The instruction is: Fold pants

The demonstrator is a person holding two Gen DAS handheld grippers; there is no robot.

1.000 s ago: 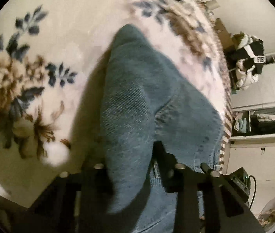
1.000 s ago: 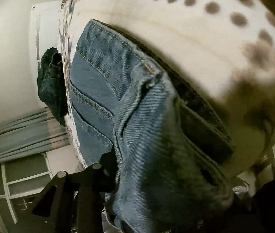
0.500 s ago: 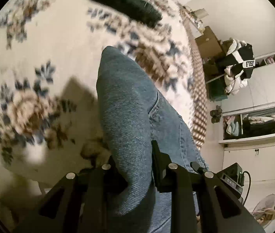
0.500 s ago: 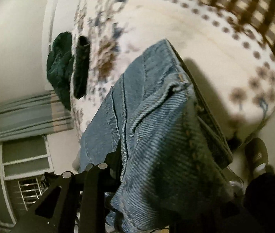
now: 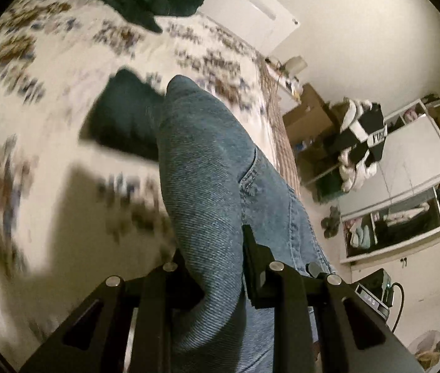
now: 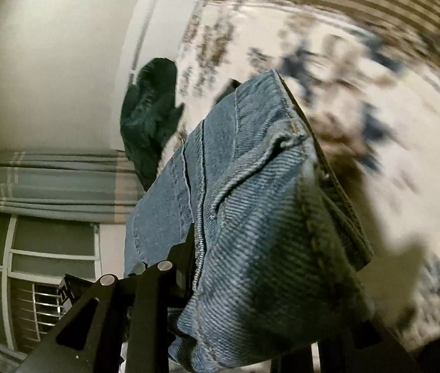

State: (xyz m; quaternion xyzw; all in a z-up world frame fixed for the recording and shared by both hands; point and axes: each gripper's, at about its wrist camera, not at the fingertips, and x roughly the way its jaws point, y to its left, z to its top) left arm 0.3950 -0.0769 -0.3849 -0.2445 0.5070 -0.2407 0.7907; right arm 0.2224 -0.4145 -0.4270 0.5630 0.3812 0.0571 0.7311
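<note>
Left gripper (image 5: 212,258) and right gripper (image 6: 251,267) each clamped on bunched blue denim pants (image 5: 207,168); cream floral blanket (image 5: 49,62) blurred, upper left.

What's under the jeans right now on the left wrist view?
Under the jeans lies the floral blanket, with a dark folded garment partly tucked behind the denim. The rest of that garment is covered.
</note>
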